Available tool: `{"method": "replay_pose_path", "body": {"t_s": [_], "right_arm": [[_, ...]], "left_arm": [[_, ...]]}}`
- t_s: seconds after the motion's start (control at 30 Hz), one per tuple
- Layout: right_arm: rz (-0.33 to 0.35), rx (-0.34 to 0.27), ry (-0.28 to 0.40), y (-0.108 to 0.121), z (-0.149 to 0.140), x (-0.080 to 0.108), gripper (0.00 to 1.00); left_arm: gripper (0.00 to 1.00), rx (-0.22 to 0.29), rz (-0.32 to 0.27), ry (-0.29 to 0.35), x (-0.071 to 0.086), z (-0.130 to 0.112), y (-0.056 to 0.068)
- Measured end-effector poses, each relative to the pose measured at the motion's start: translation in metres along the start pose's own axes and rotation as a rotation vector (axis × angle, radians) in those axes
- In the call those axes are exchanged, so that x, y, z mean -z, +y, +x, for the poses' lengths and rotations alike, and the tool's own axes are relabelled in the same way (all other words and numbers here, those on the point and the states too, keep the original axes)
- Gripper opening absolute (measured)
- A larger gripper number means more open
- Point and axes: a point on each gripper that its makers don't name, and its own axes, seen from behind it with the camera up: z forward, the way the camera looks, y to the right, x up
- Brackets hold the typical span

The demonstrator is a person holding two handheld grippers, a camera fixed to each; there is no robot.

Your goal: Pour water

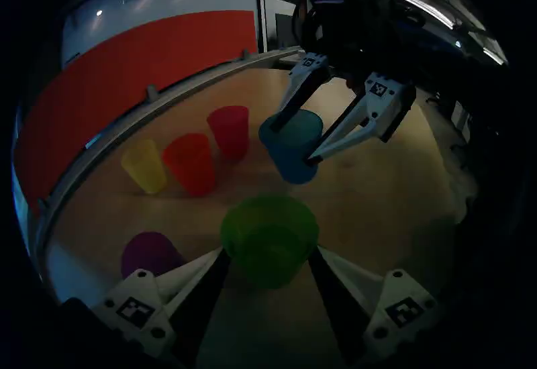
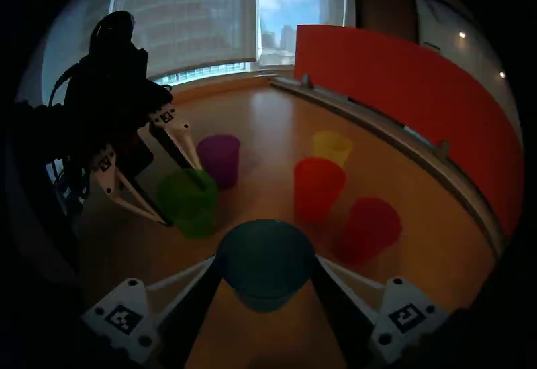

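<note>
In the left gripper view my left gripper (image 1: pixel 268 251) is shut on a green cup (image 1: pixel 270 238), held upright just above the wooden table (image 1: pixel 376 194). Farther off, my right gripper (image 1: pixel 294 142) is shut on a blue cup (image 1: pixel 293 144) that tilts slightly. In the right gripper view the blue cup (image 2: pixel 266 261) sits between my right gripper's (image 2: pixel 266 261) two fingers, its mouth facing the camera. Across the table, the left gripper (image 2: pixel 182 194) grips the green cup (image 2: pixel 188 202).
Loose cups stand on the table: yellow (image 1: pixel 143 165), orange-red (image 1: pixel 190 163), red (image 1: pixel 229 131) and purple (image 1: pixel 150 253). A red wall panel (image 1: pixel 134 80) and a rail run along the table's far side. In the right gripper view a window (image 2: pixel 201 20) is behind.
</note>
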Motion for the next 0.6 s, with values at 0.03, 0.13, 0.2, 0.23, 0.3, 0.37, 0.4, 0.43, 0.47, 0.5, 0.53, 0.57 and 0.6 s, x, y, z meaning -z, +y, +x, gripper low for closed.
{"method": "replay_pose_path", "body": {"t_s": [0.03,0.13,0.2,0.23,0.3,0.37,0.4,0.43,0.47,0.5,0.53,0.57,0.6], "right_arm": [[0.000,0.000,-0.001,0.000,-0.001,-0.001,0.92],[-0.001,-0.002,-0.004,0.000,-0.002,-0.003,0.92],[-0.002,-0.003,-0.005,0.000,-0.003,-0.003,0.92],[-0.002,-0.003,-0.006,0.000,-0.003,-0.004,0.92],[-0.001,-0.005,-0.007,0.000,-0.004,-0.004,0.92],[0.000,-0.004,-0.007,0.000,-0.004,-0.005,0.92],[0.000,-0.004,-0.008,0.000,-0.004,-0.005,0.92],[0.000,-0.005,-0.008,-0.001,-0.004,-0.005,0.92],[0.000,-0.006,-0.009,-0.001,-0.004,-0.006,0.92],[0.000,-0.006,-0.009,-0.001,-0.004,-0.006,0.92],[0.000,-0.006,-0.010,-0.001,-0.004,-0.007,0.92],[0.000,-0.006,-0.010,-0.001,-0.004,-0.007,0.92],[0.000,-0.006,-0.010,-0.002,-0.004,-0.007,0.92]], "left_arm": [[0.82,0.001,0.001,0.000,0.000,-0.001,0.000],[0.82,0.005,0.002,-0.002,-0.002,-0.003,-0.001],[0.82,0.008,0.001,-0.004,-0.002,-0.004,-0.001],[0.82,0.008,0.001,-0.005,-0.003,-0.005,-0.001],[0.82,0.011,0.000,-0.007,-0.003,-0.007,-0.001],[0.82,0.015,0.000,-0.006,-0.003,-0.009,-0.001],[0.82,0.017,0.000,-0.006,-0.003,-0.009,-0.001],[0.82,0.019,0.001,-0.006,-0.003,-0.010,-0.001],[0.82,0.022,0.001,-0.005,-0.003,-0.011,-0.001],[0.82,0.024,0.002,-0.005,-0.003,-0.012,-0.002],[0.82,0.025,0.003,-0.005,-0.003,-0.012,-0.002],[0.82,0.027,0.004,-0.004,-0.002,-0.013,-0.002],[0.82,0.028,0.005,-0.004,-0.002,-0.013,-0.003]]}}
